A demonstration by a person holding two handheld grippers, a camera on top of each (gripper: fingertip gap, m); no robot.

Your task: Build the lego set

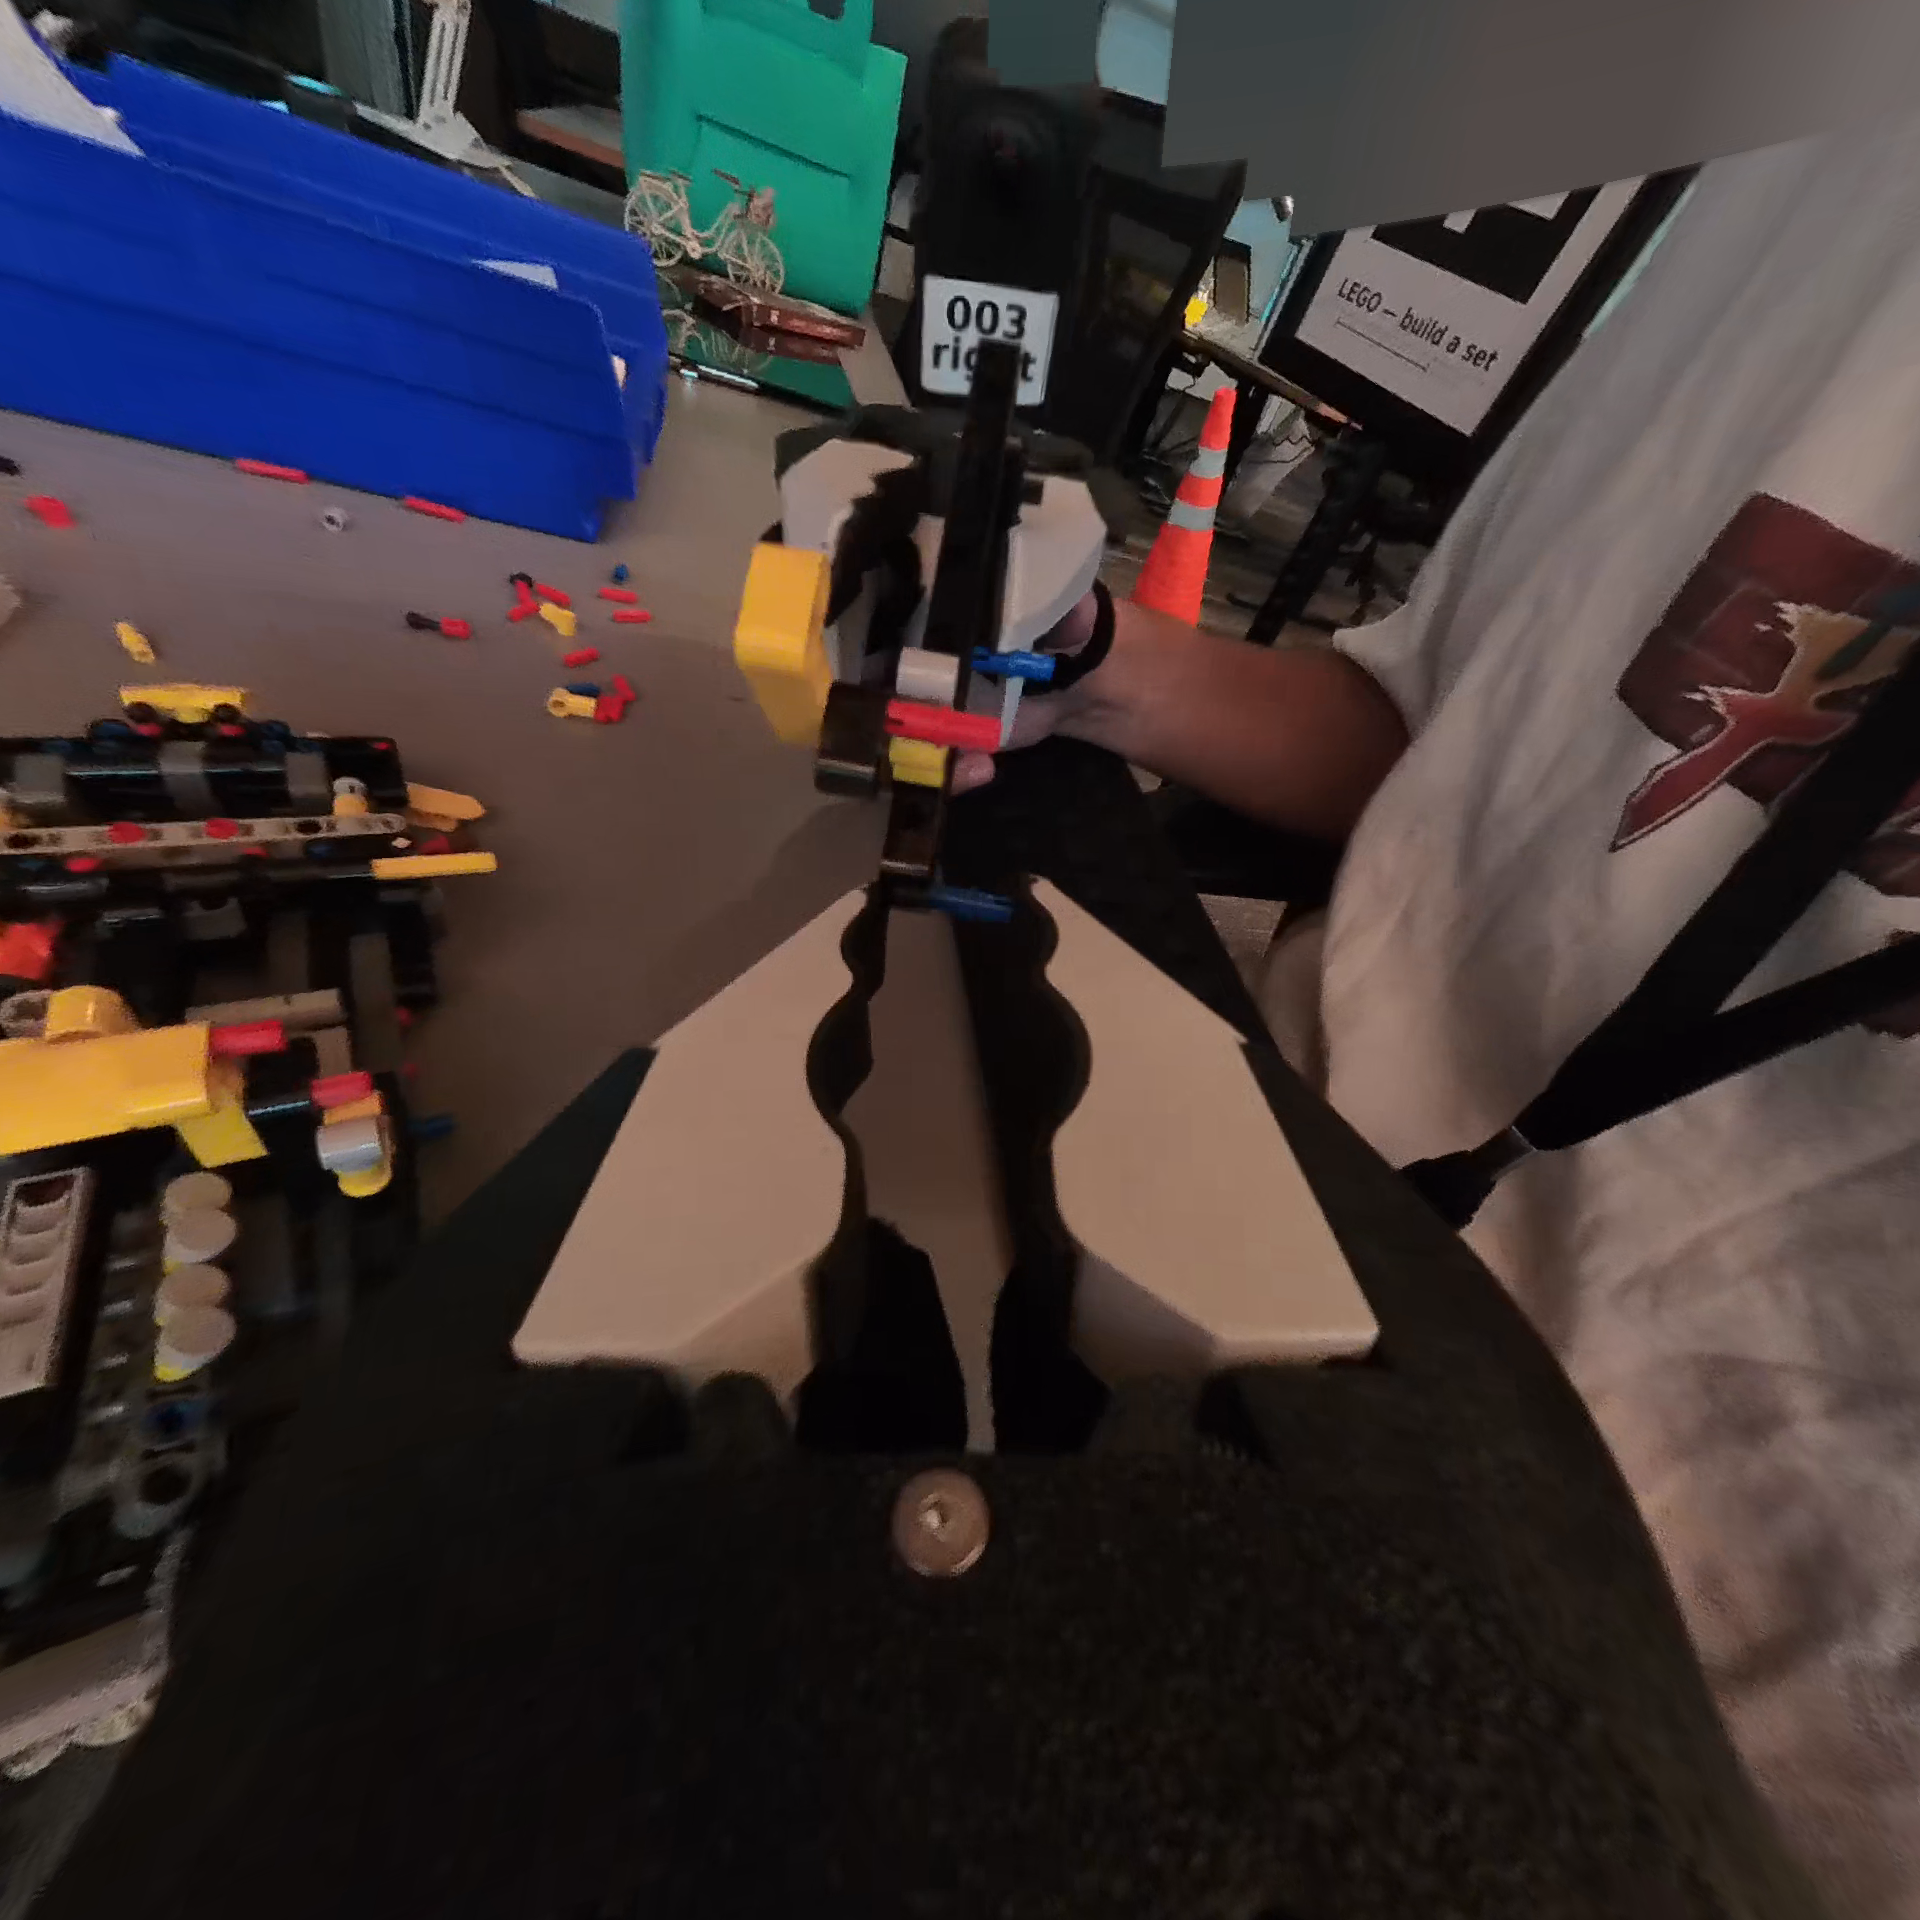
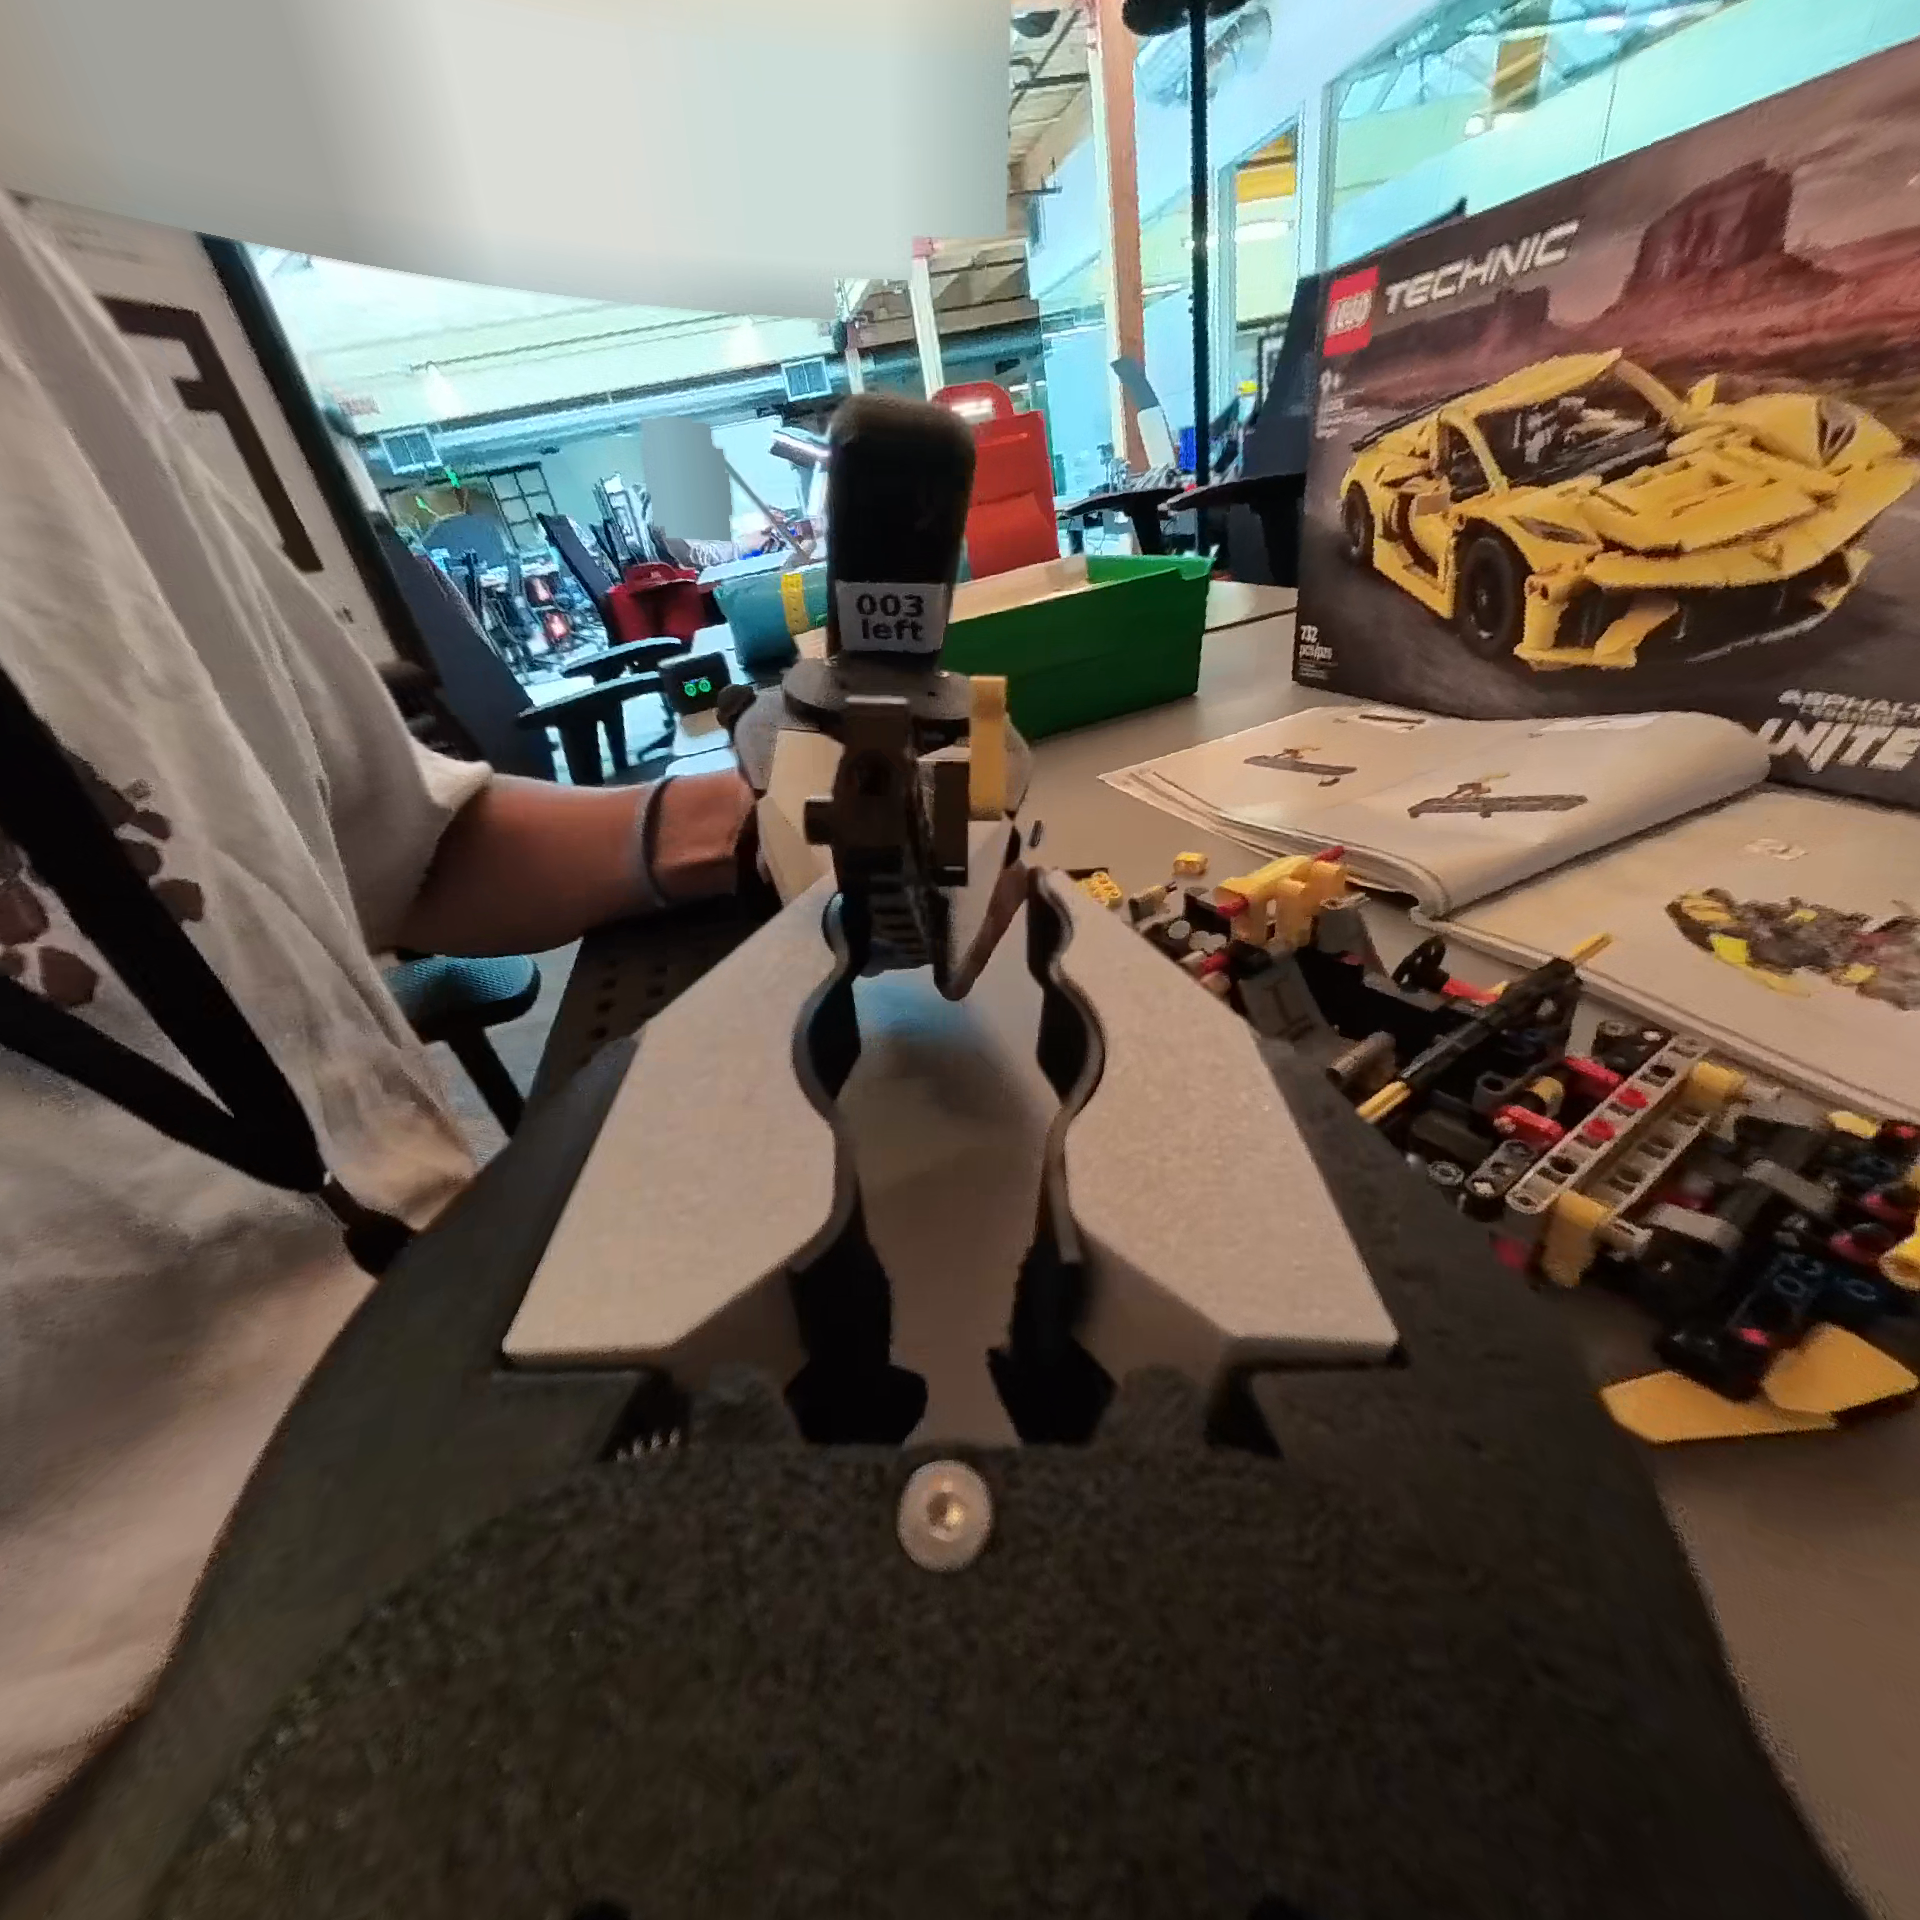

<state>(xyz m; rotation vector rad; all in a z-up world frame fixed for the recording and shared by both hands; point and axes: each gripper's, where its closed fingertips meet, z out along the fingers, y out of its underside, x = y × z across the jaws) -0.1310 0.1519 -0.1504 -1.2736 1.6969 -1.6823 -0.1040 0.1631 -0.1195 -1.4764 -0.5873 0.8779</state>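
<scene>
While the two grippers face each other tip to tip, a slim black sub-assembly (image 1: 940,717) with red, blue and yellow pieces stands at centre frame in the left wrist view, long axis running away along the fingers. The left gripper (image 1: 940,914) pinches its near end and the right gripper (image 2: 904,925) its far end. Any joining push, I judge, runs along that axis; the half-built car chassis (image 1: 197,831) lies at left, well apart.

Each wrist camera looks close along its own fingers, facing the other — both share the small black-and-yellow brick assembly (image 1: 920,727) (image 2: 894,831) between.
</scene>
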